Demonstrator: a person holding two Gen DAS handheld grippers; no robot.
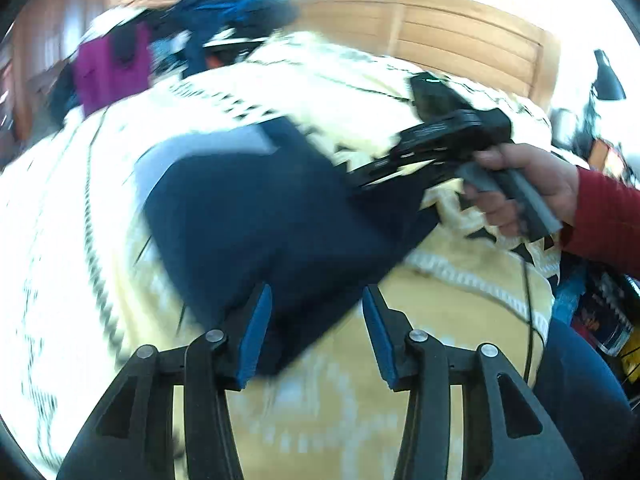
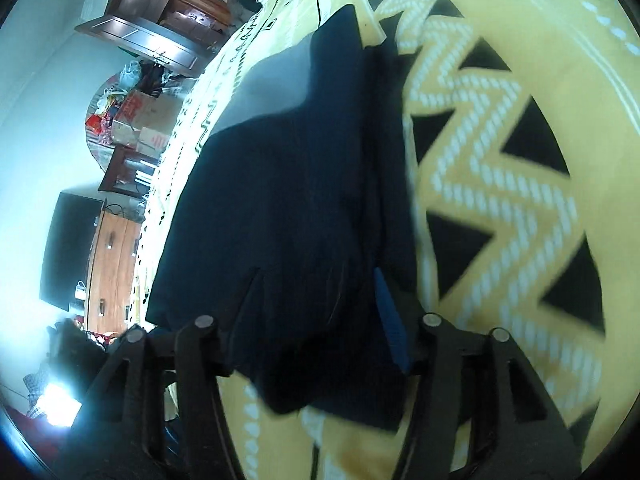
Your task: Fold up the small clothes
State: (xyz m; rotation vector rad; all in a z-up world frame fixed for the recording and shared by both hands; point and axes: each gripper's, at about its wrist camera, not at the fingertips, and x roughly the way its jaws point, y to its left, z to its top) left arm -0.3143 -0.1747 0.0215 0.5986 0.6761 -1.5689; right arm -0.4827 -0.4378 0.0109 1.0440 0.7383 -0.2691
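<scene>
navy garment (image 1: 272, 216) on patterned blanket (image 1: 460, 304), partly doubled over, fold unfinished. left gripper (image 1: 316, 332) fingers spread apart, straddling garment's near corner. right gripper (image 2: 316, 328) at garment's far edge, cloth between its fingers; clamped or not, cannot tell. clothes pile (image 1: 168, 36) beyond garment probably unfolded.

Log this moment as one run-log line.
stage: mid-fold | item: navy garment on patterned blanket | left hand-held gripper: open, garment edge between fingers | right hand-held gripper: at garment edge, grip unclear
</scene>
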